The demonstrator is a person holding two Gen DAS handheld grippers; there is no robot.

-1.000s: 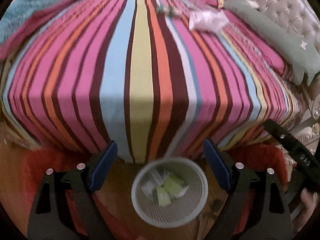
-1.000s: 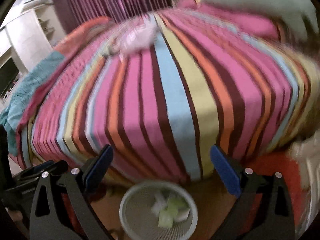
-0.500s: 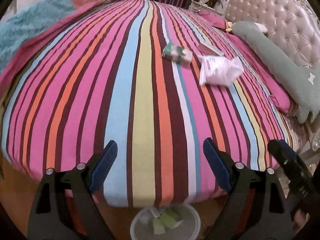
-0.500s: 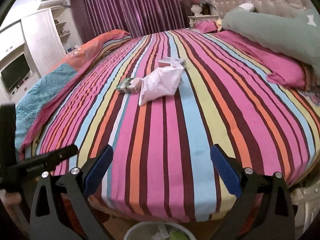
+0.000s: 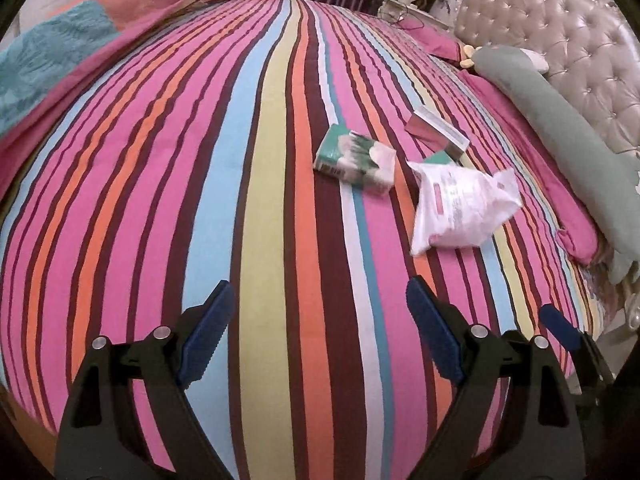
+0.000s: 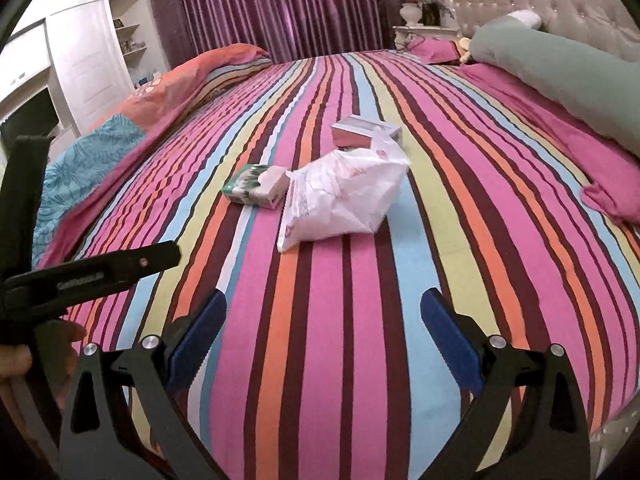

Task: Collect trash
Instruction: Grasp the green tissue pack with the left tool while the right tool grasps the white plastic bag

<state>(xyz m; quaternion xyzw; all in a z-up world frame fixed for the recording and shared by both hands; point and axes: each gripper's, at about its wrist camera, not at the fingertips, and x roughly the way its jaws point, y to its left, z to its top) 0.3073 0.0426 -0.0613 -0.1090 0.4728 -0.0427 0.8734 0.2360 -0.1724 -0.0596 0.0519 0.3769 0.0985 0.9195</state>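
Three pieces of trash lie together on the striped bedspread (image 5: 272,208). A crumpled white plastic bag (image 5: 460,208) (image 6: 344,196) is nearest. A green and white tissue pack (image 5: 354,160) (image 6: 256,184) lies left of it. A small pink and white box (image 5: 438,134) (image 6: 362,132) lies behind the bag. My left gripper (image 5: 320,320) is open and empty over the near part of the bed. My right gripper (image 6: 324,332) is open and empty, short of the bag. The left gripper's body (image 6: 88,276) shows at the left of the right wrist view.
A long grey-green bolster (image 5: 560,136) (image 6: 568,76) lies along the tufted headboard (image 5: 560,40) at the right. A folded orange and teal quilt (image 6: 132,120) lies at the bed's left side. Purple curtains (image 6: 280,8) and a white wardrobe (image 6: 88,52) stand behind.
Both grippers have risen from over the mesh bin on the floor and moved forward over the bed. The bin has dropped out of view. The trash now looks closer.
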